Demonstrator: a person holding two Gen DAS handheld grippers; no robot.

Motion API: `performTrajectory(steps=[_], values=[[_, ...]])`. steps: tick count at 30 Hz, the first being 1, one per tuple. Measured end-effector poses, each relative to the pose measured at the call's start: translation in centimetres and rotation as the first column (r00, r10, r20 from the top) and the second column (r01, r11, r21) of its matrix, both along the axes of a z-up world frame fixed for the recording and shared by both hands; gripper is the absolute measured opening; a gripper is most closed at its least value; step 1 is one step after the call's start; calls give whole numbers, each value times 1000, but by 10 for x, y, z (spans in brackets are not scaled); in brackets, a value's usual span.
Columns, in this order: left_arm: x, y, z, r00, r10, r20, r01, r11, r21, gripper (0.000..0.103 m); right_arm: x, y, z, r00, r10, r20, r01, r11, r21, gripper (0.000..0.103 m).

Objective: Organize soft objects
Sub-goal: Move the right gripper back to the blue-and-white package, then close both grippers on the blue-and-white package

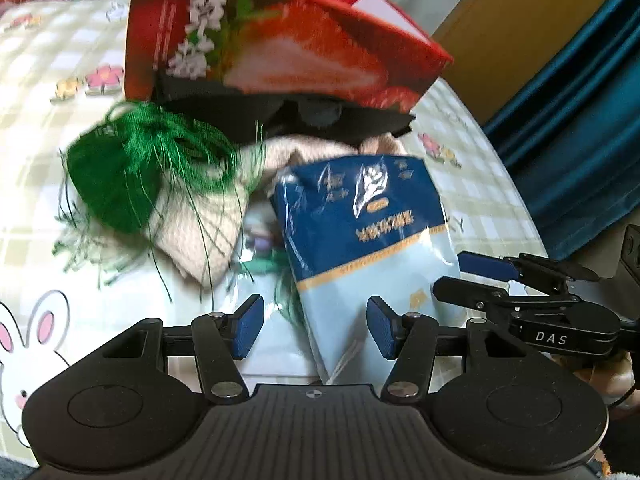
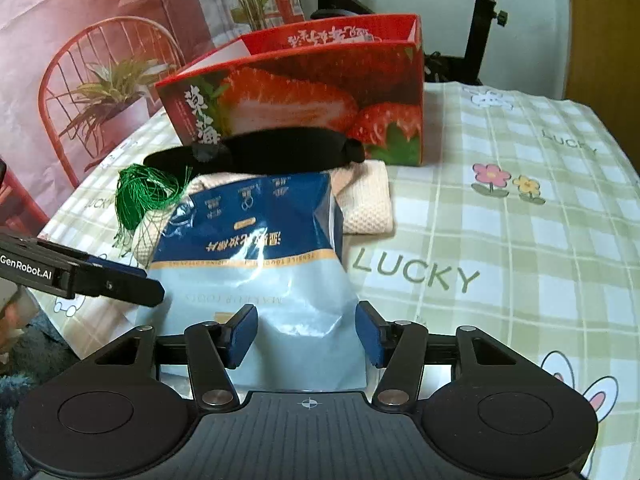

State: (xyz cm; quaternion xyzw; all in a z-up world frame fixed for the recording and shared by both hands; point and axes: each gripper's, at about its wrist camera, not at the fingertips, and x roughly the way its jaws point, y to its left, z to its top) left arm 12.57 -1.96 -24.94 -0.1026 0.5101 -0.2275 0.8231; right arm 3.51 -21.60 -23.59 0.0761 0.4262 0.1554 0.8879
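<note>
Four soft things lie heaped near the table's [image 2: 520, 240] front edge before the strawberry box [image 2: 320, 92]: blue pouch [image 2: 260, 248] on top, beige cloth [image 2: 368, 204], green tassel [image 2: 144, 192], black eye mask [image 2: 260, 156]. Both the left gripper [image 1: 316, 330] and right gripper [image 2: 306, 332] are spread wide and hold nothing, the right one straddling the pouch's near end. The pouch looks light, crinkly and slippery, so pinching its flat bottom seam seems safest.

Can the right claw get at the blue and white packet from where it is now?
Probably yes. The right claw is open with the packet lying on top of the pile straight ahead, its near end already between the fingers. Nothing covers it.
</note>
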Motion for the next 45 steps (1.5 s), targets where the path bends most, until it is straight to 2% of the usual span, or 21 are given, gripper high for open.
performTrajectory(steps=[3,5,7,8,12,18,28,33,38,45], values=[[1,-1,-6,1000,-5,-16,5,1000,-11,57,4,3,-5,1000,-2,-8,2,1000,-3,55],[2,0,-8,1000,-2,-15,2,1000,-20,48,9,8,-9,1000,2,-18,-2,1000,-9,55],[2,0,-10,1000,7,-8,-7,1000,-13,35,13,13,-12,1000,12,-23,-12,1000,-16,55],[1,2,-11,1000,7,-7,-7,1000,-16,34,15,16,-13,1000,18,-21,-19,1000,-24,57],[1,3,-13,1000,13,-3,-13,1000,-25,32,19,25,-11,999,44,8,-44,997,-57,60],[-1,7,-12,999,32,11,-32,999,-29,32,22,24,-5,997,32,71,-29,998,-51,60],[1,8,-13,999,42,28,-42,999,-26,32,17,12,-25,990,-50,135,44,998,46,61],[2,6,-13,998,45,36,-44,999,-19,32,9,16,-26,986,-27,167,21,999,40,55],[3,7,-14,998,50,39,-50,999,-17,32,8,15,-26,985,-27,168,19,999,51,36],[3,7,-15,998,50,41,-50,999,-12,31,5,17,-25,984,7,180,-18,998,58,28]])
